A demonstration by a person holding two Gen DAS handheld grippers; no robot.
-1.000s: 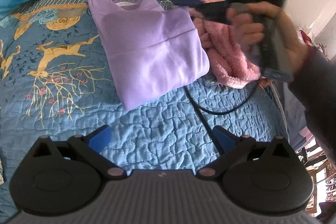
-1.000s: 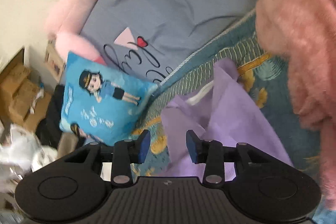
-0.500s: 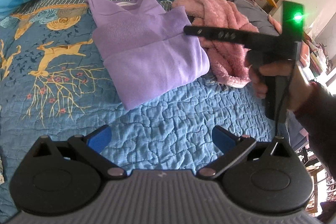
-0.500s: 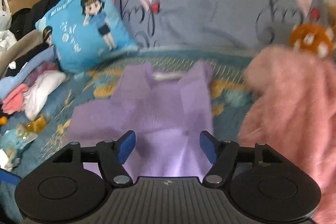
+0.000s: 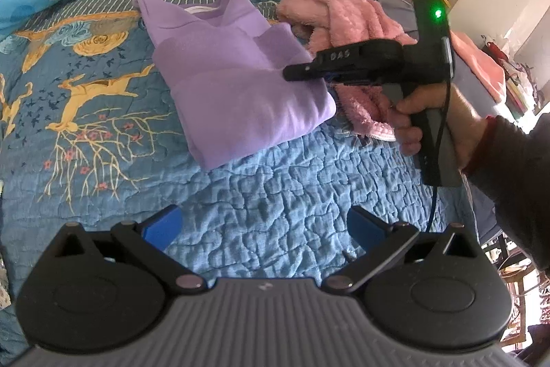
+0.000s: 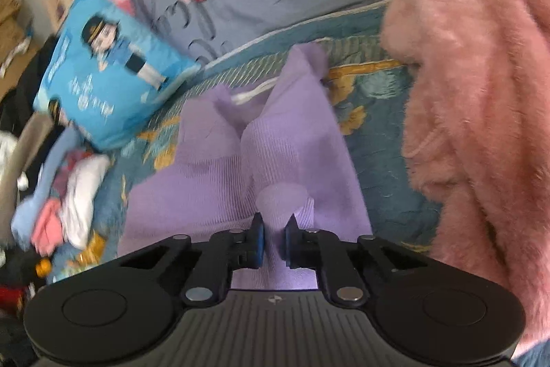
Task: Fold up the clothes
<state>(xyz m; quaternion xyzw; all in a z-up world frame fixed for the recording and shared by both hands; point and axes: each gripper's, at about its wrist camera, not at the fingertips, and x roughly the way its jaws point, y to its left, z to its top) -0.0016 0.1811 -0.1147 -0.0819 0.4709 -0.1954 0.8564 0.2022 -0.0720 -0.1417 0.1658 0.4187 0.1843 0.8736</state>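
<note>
Right hand-held gripper [image 6: 273, 241] closing on purple sweater [image 5: 237, 81], folded on the bed [image 5: 275, 195].
We judged the thin pinch might slip or drag the fold apart; left hand-held gripper [image 5: 263, 226] gaped wide, empty.

Your left hand-held gripper [image 5: 264, 226] hangs wide open over the blue quilted bedspread [image 5: 275, 195]. Ahead lies the folded lilac knit sweater [image 5: 237, 81]; your right hand-held gripper [image 5: 292, 73] reaches its right edge, beside the pink fluffy garment [image 5: 354, 19].

Open quilt [image 5: 275, 195] near the camera (pink fleece [image 5: 361, 33] apparently crowding the right)
</note>
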